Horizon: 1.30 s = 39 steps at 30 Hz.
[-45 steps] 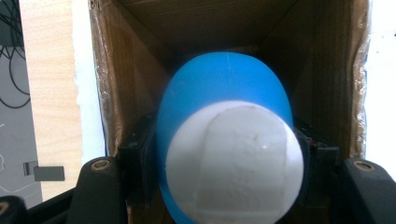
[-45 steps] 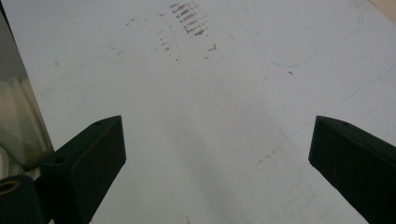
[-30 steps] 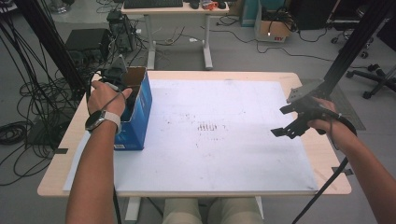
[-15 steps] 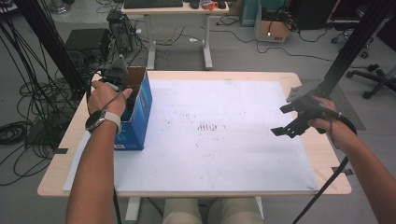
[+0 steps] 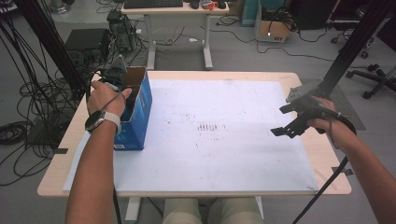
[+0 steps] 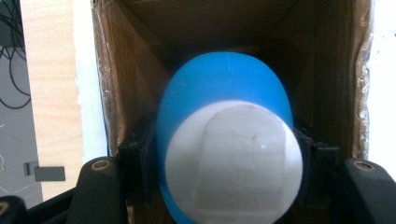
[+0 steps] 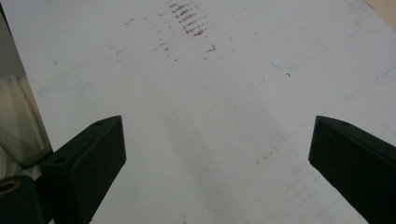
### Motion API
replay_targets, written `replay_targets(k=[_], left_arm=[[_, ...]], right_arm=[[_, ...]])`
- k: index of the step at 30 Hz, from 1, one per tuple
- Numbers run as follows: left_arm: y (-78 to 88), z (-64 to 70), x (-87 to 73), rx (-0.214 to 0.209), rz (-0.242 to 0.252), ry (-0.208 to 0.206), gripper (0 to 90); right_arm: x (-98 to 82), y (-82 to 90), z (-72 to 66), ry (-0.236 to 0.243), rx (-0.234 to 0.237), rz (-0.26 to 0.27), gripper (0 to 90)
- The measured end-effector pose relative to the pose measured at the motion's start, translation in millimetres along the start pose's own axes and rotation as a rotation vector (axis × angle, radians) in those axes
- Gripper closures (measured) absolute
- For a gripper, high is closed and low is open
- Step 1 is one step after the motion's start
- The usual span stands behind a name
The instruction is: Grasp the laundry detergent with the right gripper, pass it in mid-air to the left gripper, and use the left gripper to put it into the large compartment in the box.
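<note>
The thing clamped in my left gripper (image 6: 229, 186) is a bright blue rounded object (image 6: 224, 93) with a matt white end face (image 6: 233, 163) that carries a slightly greyer, squarish patch, and both of my grippers have black jaws, the right gripper (image 7: 217, 163) included. The box (image 5: 137, 121) around it is blue outside with a small white label low on its side, and plain brown cardboard inside. The table (image 5: 308, 81) is pale wood, covered by a white sheet (image 5: 224, 158) that is marked with a patch of dark brownish smudged streaks near its middle and faint thin pencil-grey lines.
</note>
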<state>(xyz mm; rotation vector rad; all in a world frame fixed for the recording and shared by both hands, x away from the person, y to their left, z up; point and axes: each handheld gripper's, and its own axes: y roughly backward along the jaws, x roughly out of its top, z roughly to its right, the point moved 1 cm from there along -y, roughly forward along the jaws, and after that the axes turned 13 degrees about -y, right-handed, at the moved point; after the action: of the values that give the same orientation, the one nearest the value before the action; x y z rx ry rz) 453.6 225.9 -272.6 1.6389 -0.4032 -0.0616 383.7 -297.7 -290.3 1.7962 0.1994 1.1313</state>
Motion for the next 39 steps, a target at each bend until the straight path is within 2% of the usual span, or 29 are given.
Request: replay_targets(k=[2, 3, 5, 9, 13, 16, 20, 21, 23, 25, 29, 32, 36, 39], left_arm=[[-0.1, -0.2, 0.2, 0.001, -0.001, -0.004, 37.3], [-0.1, -0.4, 0.1, 0.001, -0.001, -0.005, 37.3], [0.1, -1.1, 0.2, -0.009, -0.005, -0.006, 37.3], [0.1, -1.2, 0.5, -0.009, -0.005, -0.001, 37.3], [-0.8, -1.2, 0.4, -0.004, 0.009, 0.001, 37.3], [-1.1, -1.1, 0.4, -0.002, 0.016, 0.001, 37.3], [-1.7, -1.9, -0.2, 0.003, 0.036, -0.001, 37.2], [-2.3, -1.9, -0.6, 0.006, 0.045, 0.000, 37.1], [-2.4, -2.0, -1.1, 0.008, 0.049, 0.000, 36.9], [-2.6, -2.8, -2.0, -0.010, 0.058, 0.004, 34.8], [-3.7, -2.3, -2.2, -0.018, 0.062, 0.005, 28.4], [-4.0, -1.2, -2.2, -0.014, 0.067, 0.000, 28.3], [-3.9, -1.8, -3.2, -0.017, 0.071, -0.005, 28.0], [-3.4, -1.7, -3.0, -0.017, 0.071, -0.007, 27.8]], right_arm=[[0.1, 0.7, -0.9, -0.010, -0.002, -0.008, 3.9], [0.8, -0.3, 0.6, 0.011, 0.001, 0.003, 3.8], [0.3, 0.8, -0.5, -0.010, -0.004, -0.008, 3.9], [0.5, -0.4, 0.1, 0.002, 0.000, -0.004, 3.9], [0.3, -0.2, -0.6, -0.009, -0.002, -0.010, 3.9], [0.0, -1.5, 0.7, 0.004, 0.002, -0.004, 3.9], [-1.1, -1.8, 1.0, -0.002, 0.001, -0.005, 3.8], [-1.9, -1.0, -0.5, -0.024, -0.003, -0.017, 3.8], [-1.8, -1.9, 0.2, -0.013, -0.001, -0.012, 3.9], [-2.1, -2.4, -0.3, -0.018, -0.001, -0.017, 3.8], [-1.6, -4.2, -0.8, -0.011, 0.003, -0.015, 3.9], [-1.4, -5.5, 0.4, 0.008, 0.009, -0.007, 3.9], [-2.4, -4.9, -0.4, -0.008, 0.006, -0.016, 3.9], [-2.2, -5.6, 0.0, 0.000, 0.009, -0.010, 3.9]])
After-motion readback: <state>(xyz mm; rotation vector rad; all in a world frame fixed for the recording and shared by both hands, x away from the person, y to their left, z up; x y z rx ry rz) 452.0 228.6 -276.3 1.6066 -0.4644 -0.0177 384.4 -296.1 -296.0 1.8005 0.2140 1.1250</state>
